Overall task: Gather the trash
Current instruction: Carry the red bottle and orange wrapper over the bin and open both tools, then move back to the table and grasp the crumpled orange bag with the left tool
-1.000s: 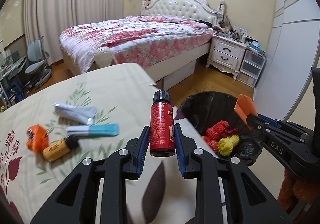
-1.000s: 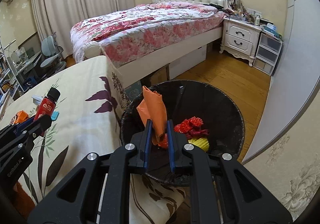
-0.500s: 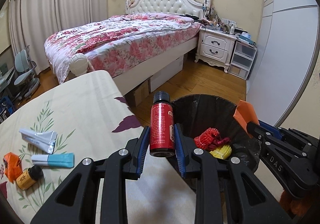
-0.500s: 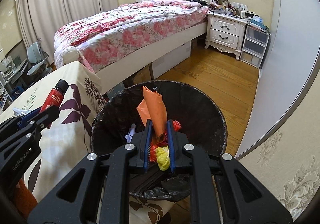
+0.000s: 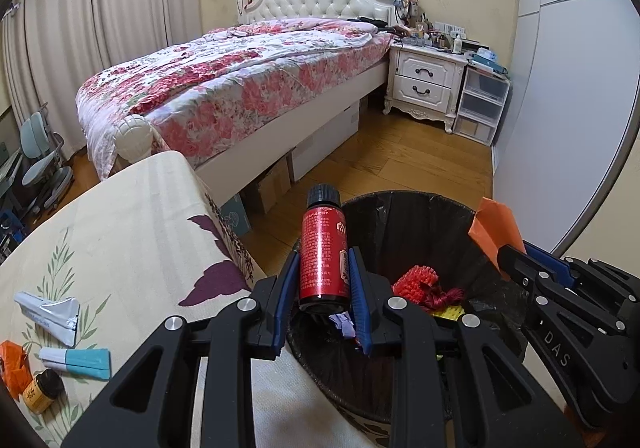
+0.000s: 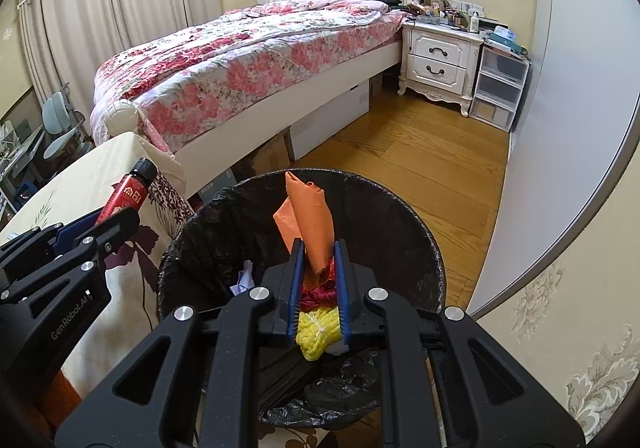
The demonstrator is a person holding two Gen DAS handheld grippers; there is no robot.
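Wood-floored bedroom — left fingers [image 5: 325, 288] pinch red bottle [image 5: 323, 254], right fingers [image 6: 318, 280] orange wrapper [image 6: 310, 224], over bin [image 6: 404, 208].

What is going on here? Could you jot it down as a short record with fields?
Place: bedroom, table beside a black-lined trash bin
Left gripper: shut on a red bottle with black cap, at the bin's edge
Right gripper: shut on an orange wrapper, over the bin
In bin: red and yellow mesh scraps
On table: foil tube, blue tube, small yellow jar
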